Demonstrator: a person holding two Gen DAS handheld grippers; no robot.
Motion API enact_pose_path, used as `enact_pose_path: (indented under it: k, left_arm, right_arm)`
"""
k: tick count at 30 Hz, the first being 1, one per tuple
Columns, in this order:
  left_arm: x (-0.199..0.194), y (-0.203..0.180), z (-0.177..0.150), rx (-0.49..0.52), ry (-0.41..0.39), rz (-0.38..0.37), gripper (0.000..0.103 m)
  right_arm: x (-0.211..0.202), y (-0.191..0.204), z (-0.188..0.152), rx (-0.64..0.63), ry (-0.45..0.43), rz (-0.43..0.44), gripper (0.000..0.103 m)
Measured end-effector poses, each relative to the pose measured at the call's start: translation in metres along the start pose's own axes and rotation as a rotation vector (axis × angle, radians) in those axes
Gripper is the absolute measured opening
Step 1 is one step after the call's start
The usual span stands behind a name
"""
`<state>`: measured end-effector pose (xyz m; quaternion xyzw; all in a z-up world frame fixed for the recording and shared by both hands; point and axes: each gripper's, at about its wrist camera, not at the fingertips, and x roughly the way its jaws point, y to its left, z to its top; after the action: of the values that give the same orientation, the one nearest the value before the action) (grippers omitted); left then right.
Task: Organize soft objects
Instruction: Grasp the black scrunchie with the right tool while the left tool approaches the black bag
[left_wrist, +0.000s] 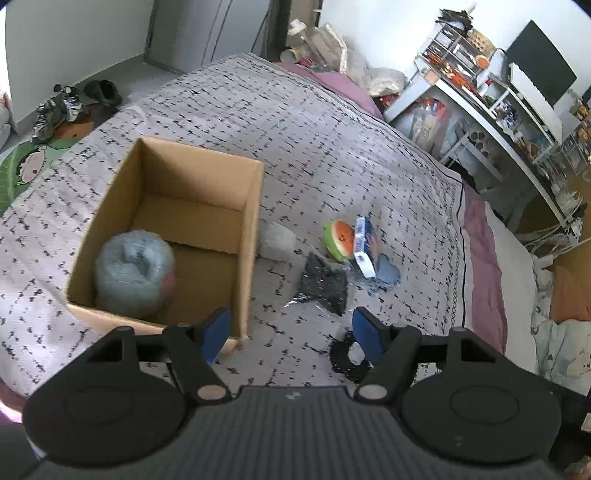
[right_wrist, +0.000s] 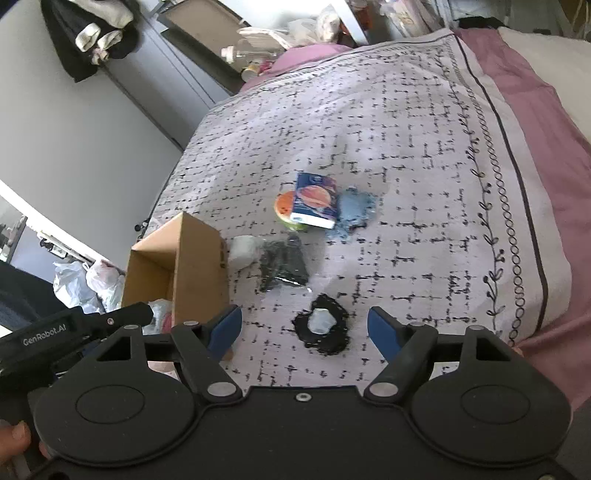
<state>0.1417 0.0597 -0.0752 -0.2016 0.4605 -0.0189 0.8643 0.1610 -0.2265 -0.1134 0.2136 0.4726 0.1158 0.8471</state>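
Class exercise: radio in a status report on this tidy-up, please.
Both grippers, left and right, open, empty. Grey-blue roll in cardboard box. Black scrunchie below right fingers; nothing blocking it.

left wrist: looks steeply down, close above open brown cardboard box (left_wrist: 173, 236) | right wrist: same tilt, further right | shared: box, patterned grey bed cover (left_wrist: 332, 155)
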Motion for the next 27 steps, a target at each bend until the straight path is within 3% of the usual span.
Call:
enact_pose_path:
  k: [21, 27]
  left_arm:
    - [0.058, -0.034, 0.002, 0.095, 0.083, -0.002, 0.071]
    - [0.076, -0.036, 0.005, 0.107, 0.104, -0.008, 0.071]
  right_arm:
    - [0.054, -0.02, -0.012, 0.074, 0.061, -0.01, 0.074]
    - [0.07, -0.025, -0.012, 0.11, 0.065, -0.023, 0.068]
